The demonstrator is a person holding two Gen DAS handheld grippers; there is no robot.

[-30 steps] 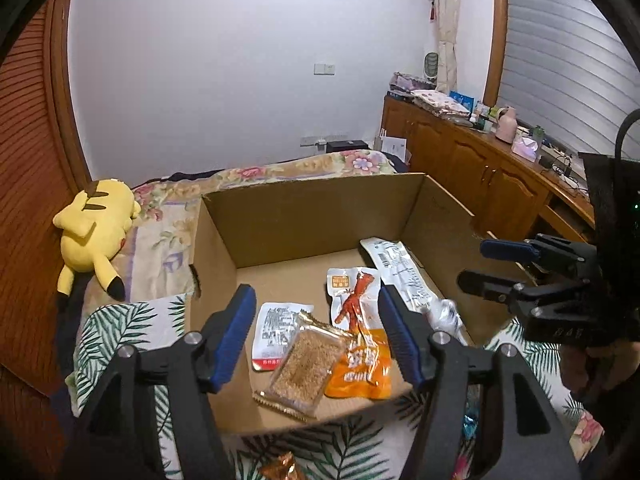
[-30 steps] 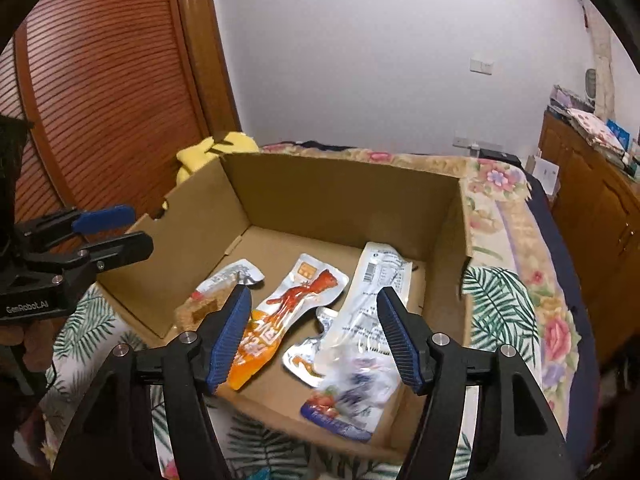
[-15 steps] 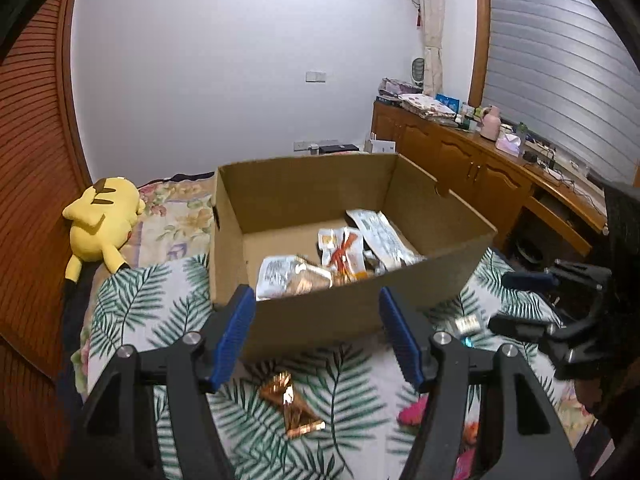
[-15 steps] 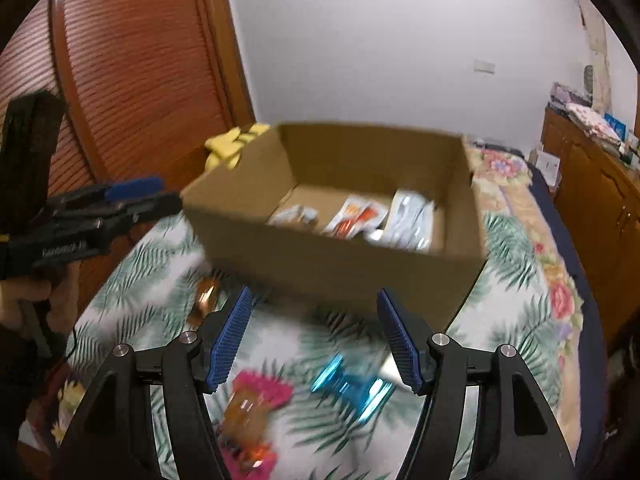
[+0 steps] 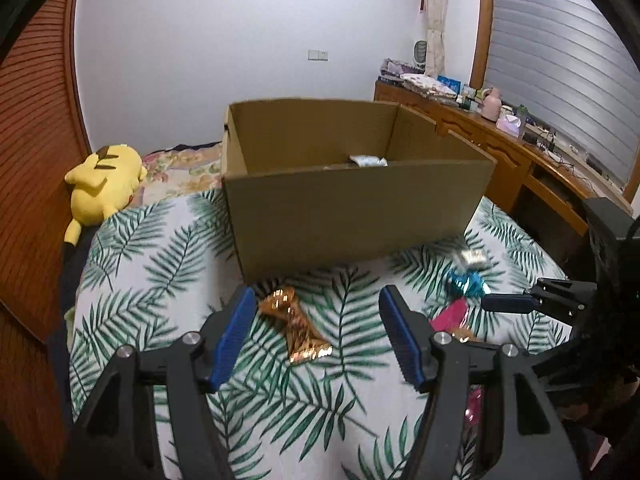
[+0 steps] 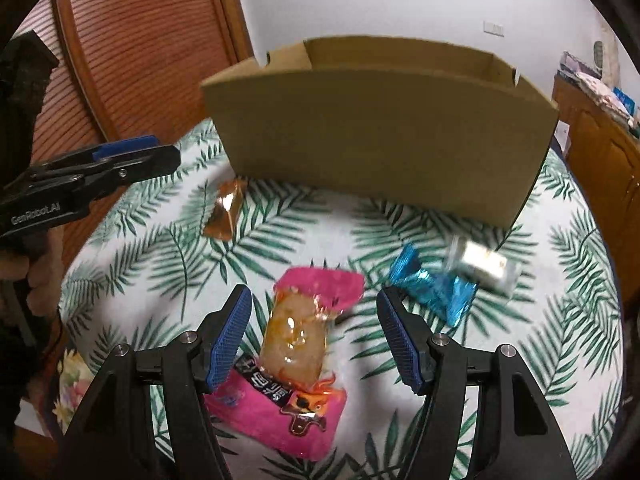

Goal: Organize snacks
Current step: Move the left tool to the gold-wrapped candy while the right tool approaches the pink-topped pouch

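Both grippers (image 5: 316, 332) (image 6: 314, 330) wide apart, empty.

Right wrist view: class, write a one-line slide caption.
Open right gripper hovers over a pink snack packet before the cardboard box.

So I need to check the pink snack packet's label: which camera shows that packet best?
Right wrist: the pink packet lies whole between the open fingers. Left wrist shows only a pink sliver behind a finger.
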